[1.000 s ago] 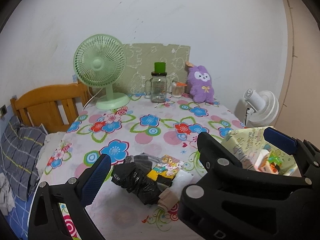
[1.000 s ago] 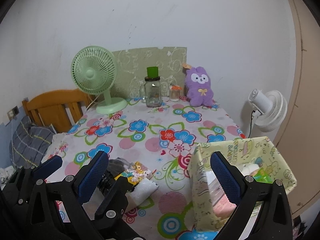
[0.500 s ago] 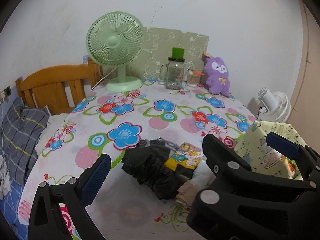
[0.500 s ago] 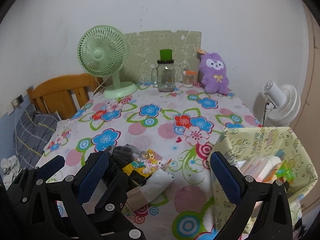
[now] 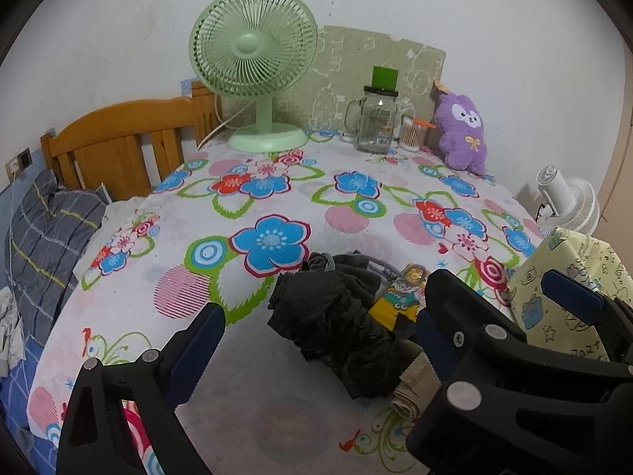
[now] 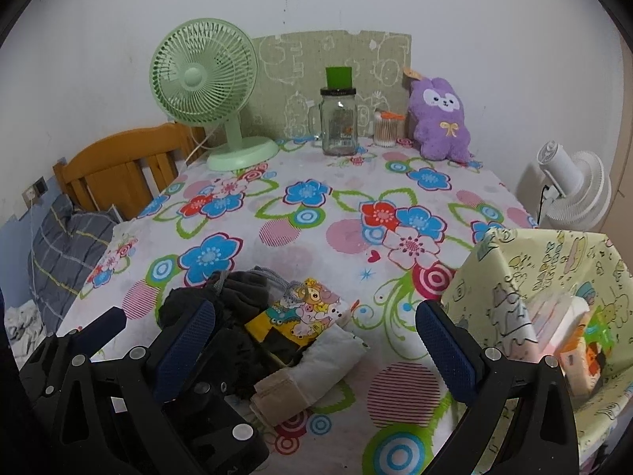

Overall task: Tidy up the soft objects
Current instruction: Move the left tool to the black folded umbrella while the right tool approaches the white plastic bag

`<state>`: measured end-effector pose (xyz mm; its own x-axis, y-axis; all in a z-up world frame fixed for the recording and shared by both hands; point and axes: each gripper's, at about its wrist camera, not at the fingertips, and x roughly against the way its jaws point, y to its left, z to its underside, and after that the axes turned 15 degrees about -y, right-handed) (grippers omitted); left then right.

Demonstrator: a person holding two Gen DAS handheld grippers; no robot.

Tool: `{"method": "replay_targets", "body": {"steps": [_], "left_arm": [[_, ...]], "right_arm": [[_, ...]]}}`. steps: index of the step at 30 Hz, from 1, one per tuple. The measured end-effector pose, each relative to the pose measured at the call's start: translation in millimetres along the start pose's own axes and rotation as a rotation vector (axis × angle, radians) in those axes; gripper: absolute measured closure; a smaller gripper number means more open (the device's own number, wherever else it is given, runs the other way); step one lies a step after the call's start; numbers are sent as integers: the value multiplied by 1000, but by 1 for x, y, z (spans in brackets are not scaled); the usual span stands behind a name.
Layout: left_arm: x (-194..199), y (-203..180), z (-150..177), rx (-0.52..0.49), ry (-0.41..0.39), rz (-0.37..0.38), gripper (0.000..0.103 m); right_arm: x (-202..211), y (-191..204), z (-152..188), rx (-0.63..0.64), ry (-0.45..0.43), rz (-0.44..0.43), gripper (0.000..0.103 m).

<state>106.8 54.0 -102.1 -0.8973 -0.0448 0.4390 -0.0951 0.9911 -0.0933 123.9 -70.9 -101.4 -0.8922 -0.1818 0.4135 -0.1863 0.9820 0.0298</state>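
Note:
A pile of soft things lies at the near edge of the flowered table: crumpled black cloth point(image 5: 332, 316), a cartoon-print pouch point(image 6: 304, 308), a white roll point(image 6: 328, 360) and a beige roll point(image 6: 277, 392). A yellow-green fabric bin point(image 6: 514, 285) stands at the right and holds some items. My left gripper point(image 5: 320, 340) is open, its fingers either side of the black cloth, above it. My right gripper point(image 6: 312, 340) is open and empty over the pile's right part. A purple plush rabbit point(image 6: 441, 118) sits at the back.
A green desk fan point(image 6: 205, 79), a glass jar mug point(image 6: 338, 122) and a cotton-swab jar point(image 6: 385, 128) stand along the back wall. A white fan point(image 6: 573, 186) is beyond the right edge. A wooden headboard point(image 5: 118, 142) and bedding lie to the left.
Both grippers have moved forward and lower toward the pile, which now looks larger. Both stay open. The pile and bin have not moved.

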Motion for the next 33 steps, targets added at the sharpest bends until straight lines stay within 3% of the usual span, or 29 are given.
{"method": "replay_targets", "body": {"steps": [8,16,25,33], "left_arm": [[-16,-3,7,18,42,10,12],[-30,4,25,93,136,44,46],[-24,-2,30,43,120,48,57],[-14,-2,31,-3,121,49,59]], "right_arm": [[-16,-5,6,-12,38,12,1],[-29,-4,19,-10,98,-7,3],[-30,-7,29,-27,130,-8,4],[-28,-5,35,-33,168,-30,14]]}}
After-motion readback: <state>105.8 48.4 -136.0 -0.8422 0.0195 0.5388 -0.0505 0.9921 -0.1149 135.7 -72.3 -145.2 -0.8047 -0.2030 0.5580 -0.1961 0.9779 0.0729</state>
